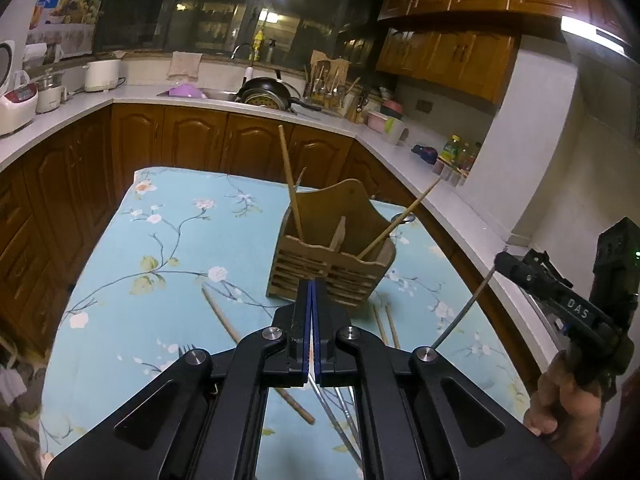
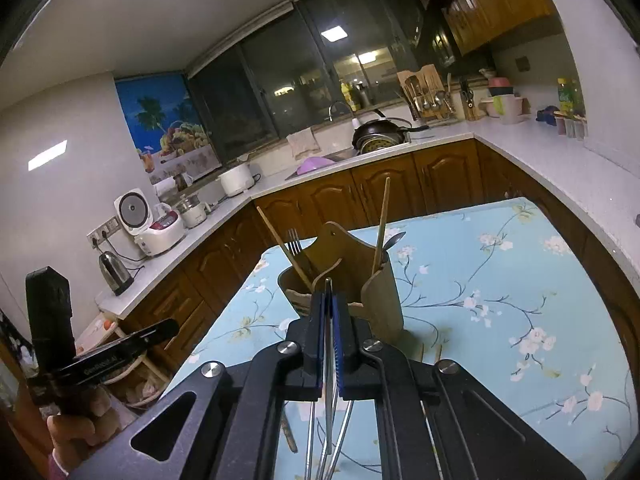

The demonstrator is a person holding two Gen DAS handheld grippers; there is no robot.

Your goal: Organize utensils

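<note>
A wooden utensil holder [image 1: 332, 256] stands on the blue floral tablecloth [image 1: 168, 240], with chopsticks [image 1: 290, 188] leaning in it. It also shows in the right wrist view [image 2: 352, 276], holding chopsticks, a fork [image 2: 295, 242] and a spoon [image 2: 394, 240]. My left gripper [image 1: 313, 282] is shut and empty, just in front of the holder. My right gripper [image 2: 329, 292] is shut on a thin metal utensil [image 2: 329, 360], held above the table near the holder; it appears at the right of the left wrist view [image 1: 500, 258] with the metal utensil [image 1: 464, 312] hanging down.
Loose wooden chopsticks [image 1: 224, 316] and a fork [image 1: 188, 350] lie on the cloth under my left gripper, with metal utensils [image 1: 340, 432]. Wooden cabinets and a white counter [image 1: 240, 106] surround the table, carrying rice cookers, a sink with a pan and bottles.
</note>
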